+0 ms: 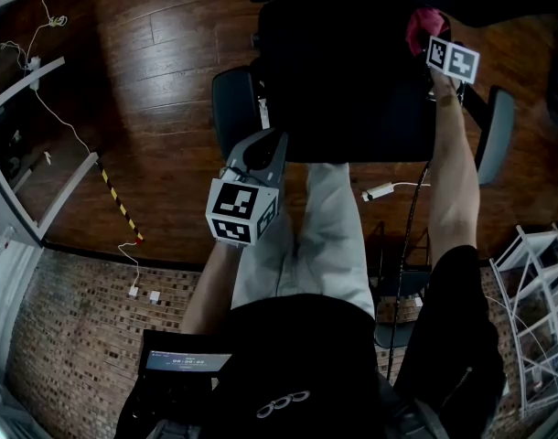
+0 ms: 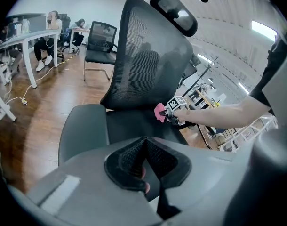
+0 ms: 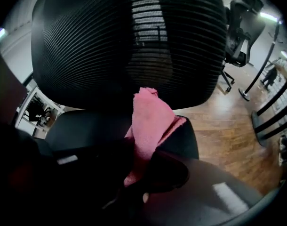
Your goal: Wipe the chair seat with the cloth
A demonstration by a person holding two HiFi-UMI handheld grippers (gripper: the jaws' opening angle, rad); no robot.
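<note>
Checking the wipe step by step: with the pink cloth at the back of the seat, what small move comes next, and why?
Probably draw the cloth forward across the chair seat, pressing lightly. The right gripper is shut on the cloth at the seat's rear, by the backrest, so nearly all the seat lies in front of it. The left gripper is shut and empty.

On the chair (image 1: 352,90), the backrest (image 2: 143,55) is open black mesh, ribbed and matt. The seat (image 2: 134,124) below it looks dark, smooth and dull, and the armrest (image 2: 82,131) beside it has a faint sheen. The pink cloth (image 3: 148,121) at the seat's back edge is soft, fuzzy fabric. The floor (image 1: 169,90) under the chair is glossy brown wood boards.
</note>
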